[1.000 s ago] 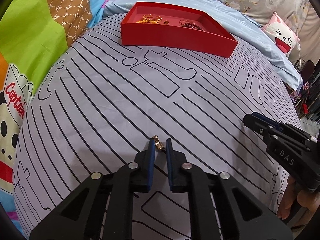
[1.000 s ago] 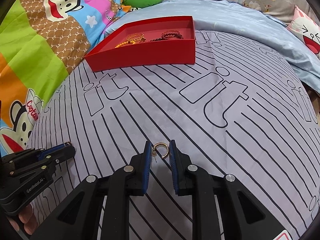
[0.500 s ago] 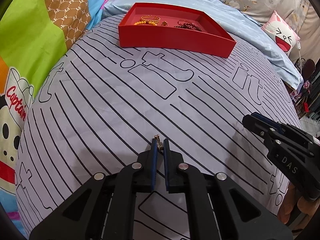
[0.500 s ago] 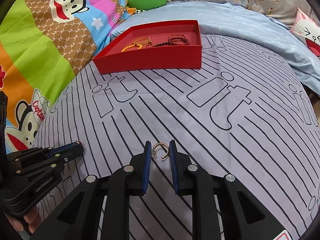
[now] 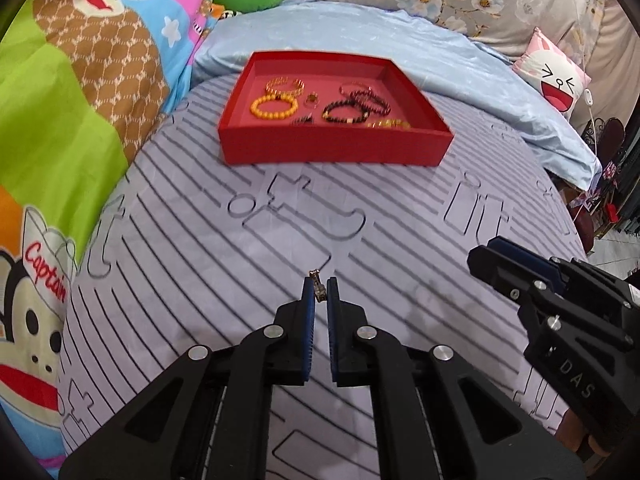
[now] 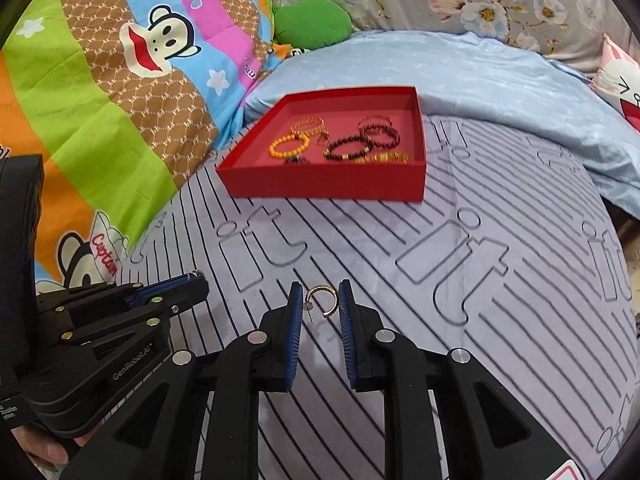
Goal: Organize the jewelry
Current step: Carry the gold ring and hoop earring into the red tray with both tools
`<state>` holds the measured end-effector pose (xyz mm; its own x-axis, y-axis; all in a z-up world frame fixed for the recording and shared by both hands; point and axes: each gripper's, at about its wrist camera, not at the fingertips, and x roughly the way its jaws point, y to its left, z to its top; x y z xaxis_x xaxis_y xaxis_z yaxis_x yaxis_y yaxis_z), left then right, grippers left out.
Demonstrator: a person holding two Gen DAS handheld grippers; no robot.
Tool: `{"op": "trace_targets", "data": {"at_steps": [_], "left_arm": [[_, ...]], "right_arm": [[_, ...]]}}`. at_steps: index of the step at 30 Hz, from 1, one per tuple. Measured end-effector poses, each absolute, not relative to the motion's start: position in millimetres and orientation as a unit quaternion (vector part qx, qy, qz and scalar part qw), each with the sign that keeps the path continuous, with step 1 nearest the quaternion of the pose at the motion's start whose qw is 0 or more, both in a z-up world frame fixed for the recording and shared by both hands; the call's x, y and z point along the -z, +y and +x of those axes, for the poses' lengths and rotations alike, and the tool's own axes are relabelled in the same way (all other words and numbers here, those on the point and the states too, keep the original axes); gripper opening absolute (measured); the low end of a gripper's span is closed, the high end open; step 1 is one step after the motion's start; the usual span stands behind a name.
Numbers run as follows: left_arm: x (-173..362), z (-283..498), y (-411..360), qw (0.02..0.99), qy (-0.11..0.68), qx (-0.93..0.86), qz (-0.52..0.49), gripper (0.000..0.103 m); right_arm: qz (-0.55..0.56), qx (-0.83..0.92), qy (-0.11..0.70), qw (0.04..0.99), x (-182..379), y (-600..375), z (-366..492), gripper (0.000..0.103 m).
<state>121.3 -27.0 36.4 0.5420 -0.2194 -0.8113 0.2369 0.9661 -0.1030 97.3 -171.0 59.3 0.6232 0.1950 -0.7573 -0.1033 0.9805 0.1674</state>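
On our left tongs (image 5: pixel 319 290) we read "GenRobot.AI", clenched on a small earring (image 5: pixel 317 285); right tongs (image 6: pixel 319 300), marked "DAS", clasp a gold hoop earring (image 6: pixel 322 300) above the bed (image 6: pixel 500 320), red tray (image 5: pixel 332 148) near its far edge.

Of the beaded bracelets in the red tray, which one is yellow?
The yellow bracelet at the left of the red tray; the other beaded ones to its right are dark.
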Motion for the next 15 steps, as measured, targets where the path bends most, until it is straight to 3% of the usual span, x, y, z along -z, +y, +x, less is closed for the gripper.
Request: {"op": "trace_targets", "data": {"at_steps": [15], "left_arm": [[-113.2, 233.9, -57.4, 0.917, 0.372, 0.145, 0.020, 0.006]], "right_arm": [[0.038, -0.087, 0.370, 0.924, -115.7, -178.7, 210.2, 0.017]]}}
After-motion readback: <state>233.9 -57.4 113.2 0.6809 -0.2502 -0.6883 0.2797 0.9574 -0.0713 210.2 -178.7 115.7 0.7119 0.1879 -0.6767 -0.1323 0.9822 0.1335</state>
